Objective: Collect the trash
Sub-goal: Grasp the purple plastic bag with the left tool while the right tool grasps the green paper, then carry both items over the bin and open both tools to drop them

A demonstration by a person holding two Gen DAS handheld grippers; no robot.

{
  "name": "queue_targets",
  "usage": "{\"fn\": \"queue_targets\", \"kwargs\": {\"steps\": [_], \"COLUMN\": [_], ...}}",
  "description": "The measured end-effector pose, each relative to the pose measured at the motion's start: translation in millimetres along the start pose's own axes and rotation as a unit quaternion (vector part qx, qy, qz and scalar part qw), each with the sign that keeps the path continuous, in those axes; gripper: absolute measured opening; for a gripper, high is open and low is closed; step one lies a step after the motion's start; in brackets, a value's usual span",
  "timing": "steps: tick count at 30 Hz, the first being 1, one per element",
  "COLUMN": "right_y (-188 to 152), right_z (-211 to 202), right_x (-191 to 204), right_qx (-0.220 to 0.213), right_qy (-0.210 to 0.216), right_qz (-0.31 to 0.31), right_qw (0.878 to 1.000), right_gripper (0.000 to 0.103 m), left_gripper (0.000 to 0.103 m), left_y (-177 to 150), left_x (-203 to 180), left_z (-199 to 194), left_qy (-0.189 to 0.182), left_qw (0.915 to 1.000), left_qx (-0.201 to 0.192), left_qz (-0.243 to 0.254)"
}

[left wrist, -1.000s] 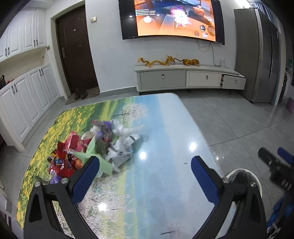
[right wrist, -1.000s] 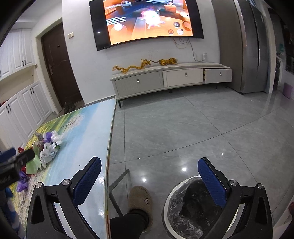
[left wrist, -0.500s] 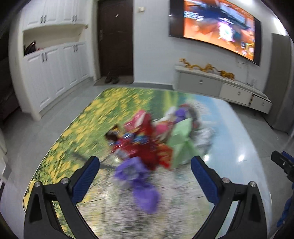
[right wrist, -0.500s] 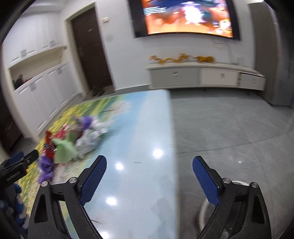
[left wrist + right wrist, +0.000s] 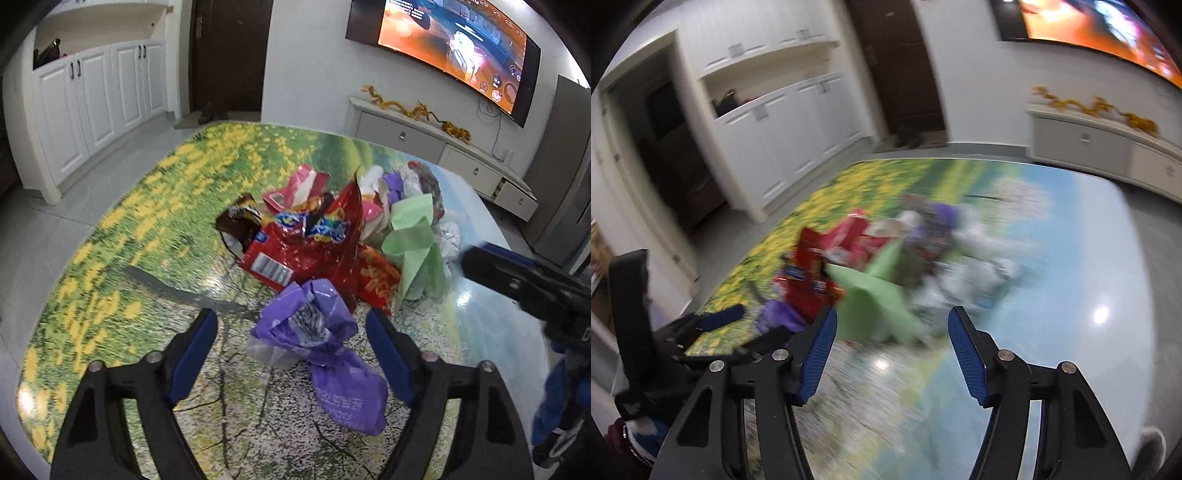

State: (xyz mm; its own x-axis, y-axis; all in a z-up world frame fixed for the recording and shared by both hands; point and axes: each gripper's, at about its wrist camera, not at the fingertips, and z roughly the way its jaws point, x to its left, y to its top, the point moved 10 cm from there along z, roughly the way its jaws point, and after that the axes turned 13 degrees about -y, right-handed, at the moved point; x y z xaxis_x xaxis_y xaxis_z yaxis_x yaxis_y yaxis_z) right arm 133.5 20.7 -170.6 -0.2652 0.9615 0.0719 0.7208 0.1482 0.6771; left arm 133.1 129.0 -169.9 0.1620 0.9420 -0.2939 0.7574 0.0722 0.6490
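Note:
A heap of trash lies on the table with the flower-landscape print (image 5: 155,206). It holds a crumpled purple bag (image 5: 325,343), a red snack bag (image 5: 306,251), a green paper (image 5: 413,243) and white wrappers (image 5: 448,236). My left gripper (image 5: 291,343) is open, its blue pads either side of the purple bag, not touching it. My right gripper (image 5: 890,332) is open just in front of the green paper (image 5: 875,299); that view is blurred. The right gripper also shows at the right edge of the left wrist view (image 5: 524,284).
White cabinets (image 5: 96,96) stand along the left wall. A dark door (image 5: 229,55), a wall TV (image 5: 454,44) and a low TV cabinet (image 5: 424,140) are behind the table. The table's right edge (image 5: 1137,295) drops to grey floor.
Both grippers have swung left from the floor bin side to the trash heap and come in close. The left one now straddles the purple bag. Both jaws have narrowed but stay open.

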Motion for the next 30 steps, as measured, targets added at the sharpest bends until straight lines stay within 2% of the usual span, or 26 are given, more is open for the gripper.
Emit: {"fn": "queue_targets", "kwargs": {"steps": [2, 5, 10, 12, 14, 22, 26, 30], "right_y": [2.2, 3.1, -0.2, -1.3, -4.0, -20.3, -26.2, -37.8], "right_z": [15.9, 34.7, 45.8, 37.3, 26.6, -35.1, -68.6, -106.4], "right_x": [10.8, 18.4, 15.0, 16.0, 16.6, 18.2, -8.9, -59.9], "right_qx": [0.01, 0.021, 0.034, 0.031, 0.029, -0.009, -0.032, -0.056], "right_qy": [-0.002, -0.01, -0.013, -0.003, 0.011, 0.051, 0.041, 0.003], "right_qz": [-0.018, -0.03, -0.033, -0.033, -0.03, -0.02, 0.008, 0.052], "right_qw": [1.0, 0.999, 0.999, 0.999, 0.999, 0.998, 0.999, 0.997], "right_gripper": [0.062, 0.058, 0.038, 0.029, 0.025, 0.023, 0.023, 0.023], "left_gripper": [0.066, 0.058, 0.044, 0.041, 0.04, 0.036, 0.036, 0.036], "left_y": [-1.7, -4.3, -9.3, -10.6, -10.9, -9.2, -5.7, -3.1], "left_x": [1.4, 1.2, -3.9, -5.1, -8.6, -26.8, -50.9, -95.9], "left_z": [5.3, 8.3, 5.9, 1.6, -6.2, -34.2, -46.2, -48.0], "left_qy": [-0.008, -0.019, -0.044, -0.047, -0.052, -0.061, -0.073, -0.098], "left_qw": [0.9999, 0.9997, 0.9988, 0.9988, 0.9986, 0.998, 0.9968, 0.9928], "left_qx": [0.008, 0.014, 0.017, 0.013, 0.007, -0.012, -0.019, -0.015], "left_qz": [-0.004, -0.01, -0.01, -0.009, -0.006, 0.01, 0.029, 0.068]}}
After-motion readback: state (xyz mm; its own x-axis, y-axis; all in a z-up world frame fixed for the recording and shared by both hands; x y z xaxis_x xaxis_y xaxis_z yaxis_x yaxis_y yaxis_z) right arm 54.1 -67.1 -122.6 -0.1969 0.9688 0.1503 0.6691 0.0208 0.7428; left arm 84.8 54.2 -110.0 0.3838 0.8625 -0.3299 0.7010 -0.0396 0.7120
